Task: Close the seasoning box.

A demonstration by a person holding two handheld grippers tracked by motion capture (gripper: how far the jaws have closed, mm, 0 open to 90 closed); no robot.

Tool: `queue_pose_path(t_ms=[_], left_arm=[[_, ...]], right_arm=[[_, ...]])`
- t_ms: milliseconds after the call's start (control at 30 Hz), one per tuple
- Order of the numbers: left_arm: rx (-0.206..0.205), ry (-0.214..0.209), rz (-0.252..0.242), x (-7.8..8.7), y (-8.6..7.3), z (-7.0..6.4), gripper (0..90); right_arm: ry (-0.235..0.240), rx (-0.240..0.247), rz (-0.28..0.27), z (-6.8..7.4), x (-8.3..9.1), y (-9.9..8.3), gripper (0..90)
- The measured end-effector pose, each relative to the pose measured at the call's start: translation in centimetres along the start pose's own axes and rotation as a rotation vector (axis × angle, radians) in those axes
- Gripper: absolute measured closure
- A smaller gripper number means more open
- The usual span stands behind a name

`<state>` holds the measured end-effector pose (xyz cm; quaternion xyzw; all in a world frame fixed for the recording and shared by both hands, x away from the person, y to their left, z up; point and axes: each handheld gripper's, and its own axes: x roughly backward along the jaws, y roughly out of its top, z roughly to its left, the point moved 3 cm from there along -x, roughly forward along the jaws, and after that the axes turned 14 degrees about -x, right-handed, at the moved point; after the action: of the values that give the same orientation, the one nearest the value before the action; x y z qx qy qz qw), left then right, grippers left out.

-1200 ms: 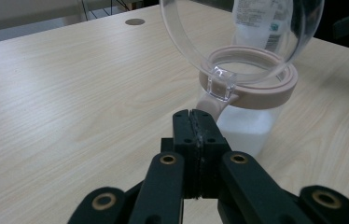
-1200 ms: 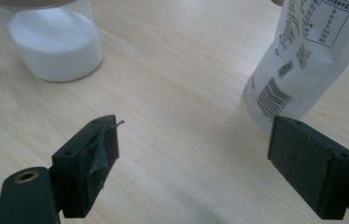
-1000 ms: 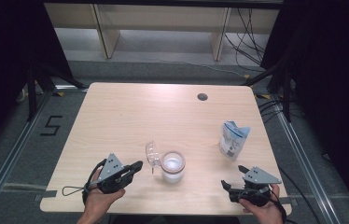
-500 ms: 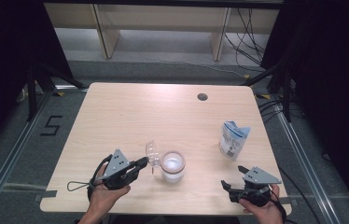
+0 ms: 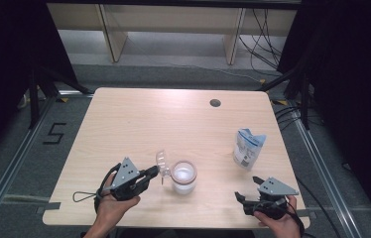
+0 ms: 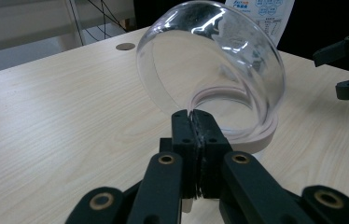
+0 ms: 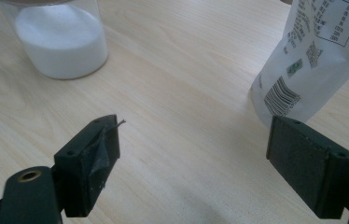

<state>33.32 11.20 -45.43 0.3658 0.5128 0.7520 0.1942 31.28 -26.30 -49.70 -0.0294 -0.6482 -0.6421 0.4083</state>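
The left gripper (image 5: 154, 172) lies low at the near left of the desk (image 5: 139, 124), held in the person's left hand (image 5: 116, 198), whose forearm comes in from the near edge. Its fingers (image 6: 196, 135) point right and slightly far, pressed flat together with no gap showing between the pads, pinched on a thin clear rim. The grey three-cornered plate on top tilts toward the left. The right gripper (image 5: 245, 191) sits at the near right corner, held in the right hand (image 5: 275, 218), pointing left and far. Its fingers (image 7: 93, 154) stand wide apart, with nothing between them, just above the desk surface.
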Motion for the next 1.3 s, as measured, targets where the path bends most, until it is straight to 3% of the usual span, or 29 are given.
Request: queue_pose_path(t_ms=[567, 633, 1300], left_arm=[[-0.024, -0.015, 0.005, -0.42, 0.20, -0.41, 87.4], [-0.021, -0.019, 0.002, -0.55, 0.25, -0.53, 87.4], [-0.043, -0.029, 0.004, -0.90, 0.55, -0.96, 87.2]], right_arm=[[-0.018, 0.021, -0.010, -0.06, 0.00, 0.04, 19.1], [-0.010, 0.001, 0.008, 0.06, 0.02, -0.05, 19.1], [-0.018, 0.010, 0.003, 0.03, -0.02, -0.06, 19.1]])
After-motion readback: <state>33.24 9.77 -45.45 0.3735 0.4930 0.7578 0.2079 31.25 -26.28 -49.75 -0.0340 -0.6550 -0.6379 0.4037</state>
